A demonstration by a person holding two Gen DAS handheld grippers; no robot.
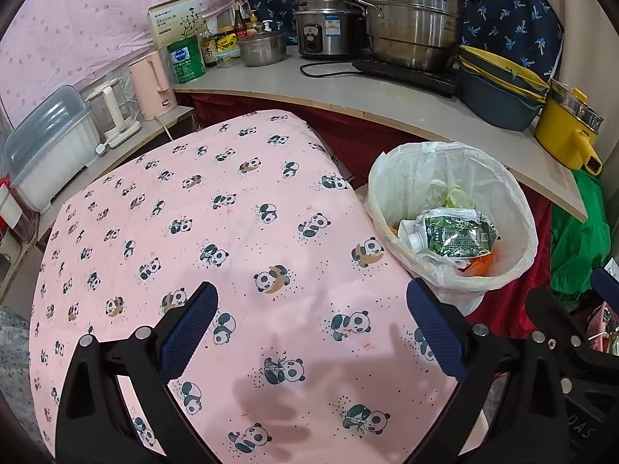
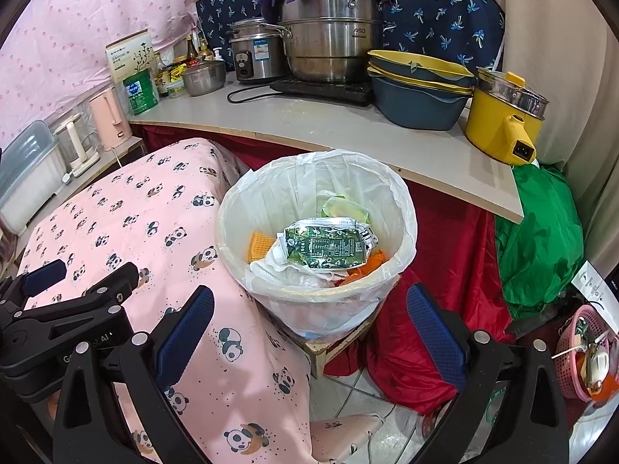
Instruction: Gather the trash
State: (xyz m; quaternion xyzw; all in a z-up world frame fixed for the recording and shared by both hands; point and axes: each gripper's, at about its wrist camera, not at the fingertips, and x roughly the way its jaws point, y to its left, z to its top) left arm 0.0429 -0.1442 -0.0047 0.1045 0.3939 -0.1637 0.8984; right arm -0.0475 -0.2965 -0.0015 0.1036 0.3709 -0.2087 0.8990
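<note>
Trash sits in the bin (image 2: 317,232), a round pail lined with a thin white bag (image 2: 271,193) whose edge folds over the rim; the bin stands on a low wooden box just beside the panda-print surface (image 1: 216,232) and below the long kitchen counter (image 2: 348,127). On top of the heap lies a green foil snack packet (image 2: 329,247), crumpled and shiny, with an orange wrapper (image 2: 258,246) and pale plastic scraps around it. I judge all of it light and soft, so weight is no worry, but the foil looks slick and would likely crush instead of resisting a squeeze. If the load is to be lifted out, my guess is that the bag's folded rim is the place to pinch, gathering a good bunch of film, since 1 thin layer could tear or slip. My right tongs (image 2: 309,328) are spread wide with nothing between the 2 blue pads, pointing forward and down at the near wall of the bin, above the gap between the cloth and the red fabric. My left tongs (image 1: 309,328) are equally wide and empty, hovering over the pink cloth with the bin off to their right. Neither pair touches anything.
</note>
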